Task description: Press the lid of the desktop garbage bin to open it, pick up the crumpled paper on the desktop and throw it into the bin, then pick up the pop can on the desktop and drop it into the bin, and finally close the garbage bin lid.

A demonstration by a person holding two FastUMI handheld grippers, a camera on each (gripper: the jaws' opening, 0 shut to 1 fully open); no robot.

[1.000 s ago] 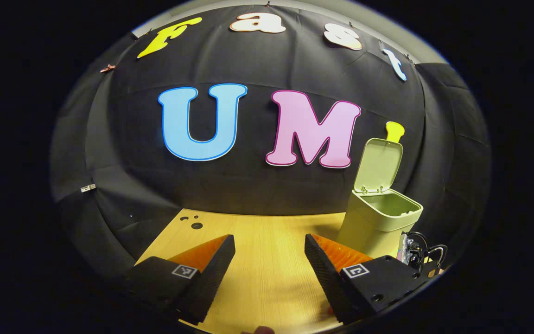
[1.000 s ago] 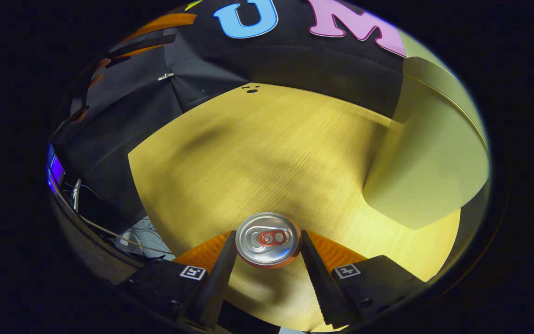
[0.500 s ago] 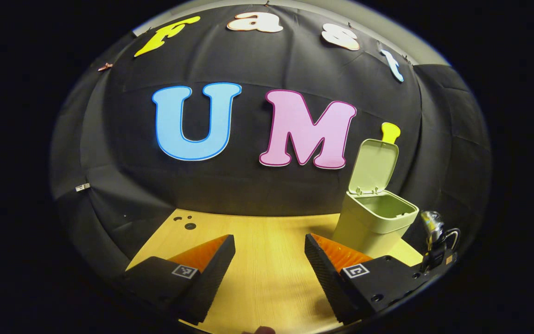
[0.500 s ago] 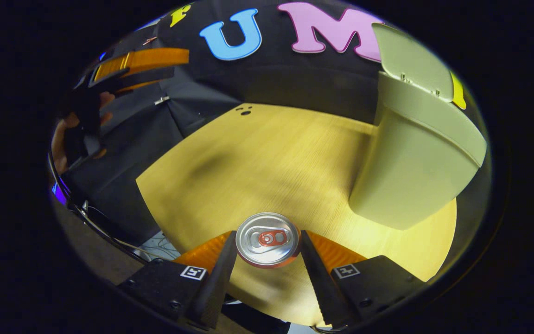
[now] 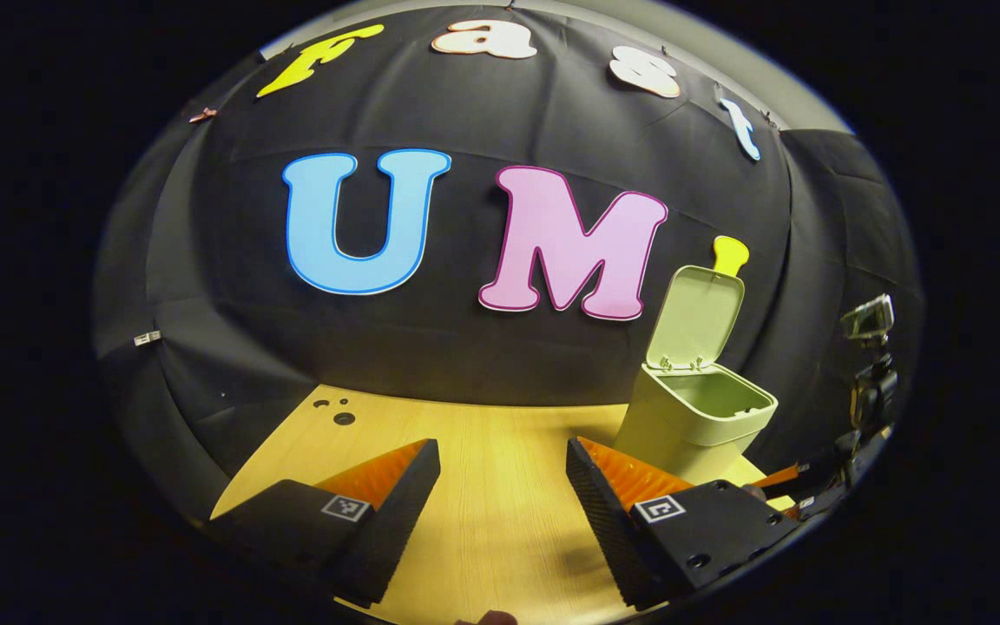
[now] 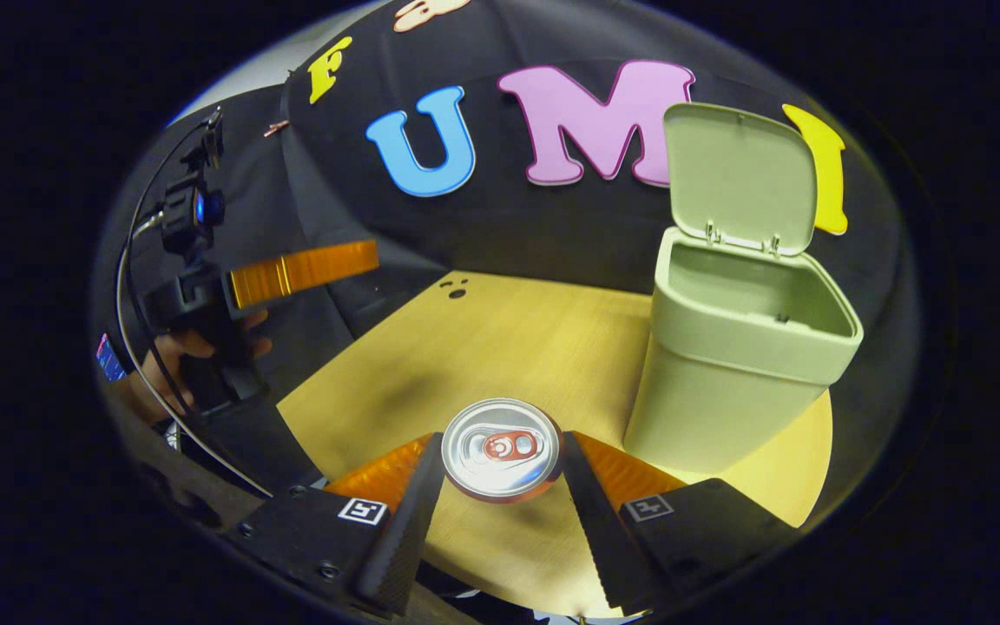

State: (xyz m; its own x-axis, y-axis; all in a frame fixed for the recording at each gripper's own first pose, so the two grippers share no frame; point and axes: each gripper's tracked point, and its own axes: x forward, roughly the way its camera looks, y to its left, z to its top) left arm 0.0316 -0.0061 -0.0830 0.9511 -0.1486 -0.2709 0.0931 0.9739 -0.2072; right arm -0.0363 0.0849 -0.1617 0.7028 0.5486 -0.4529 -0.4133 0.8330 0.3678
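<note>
In the right gripper view, the right gripper (image 6: pixel 502 451) has its jaws clamped on the pop can (image 6: pixel 501 449), one finger on each side, the can's top facing the camera. At about nine o'clock, the left gripper (image 6: pixel 305 269) is held in a hand (image 6: pixel 172 365). In the left gripper view, the left gripper (image 5: pixel 500 473) has its jaws spread wide, gripping nothing.

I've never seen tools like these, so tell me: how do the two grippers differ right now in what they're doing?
The right gripper is shut on a can, both fingers pressing its sides; the left gripper is open and holds nothing. The right gripper holds the can off the wooden table, close to the open bin; the left gripper sits farther from the bin, over bare table. Both face the bin, whose lid stands raised.
</note>
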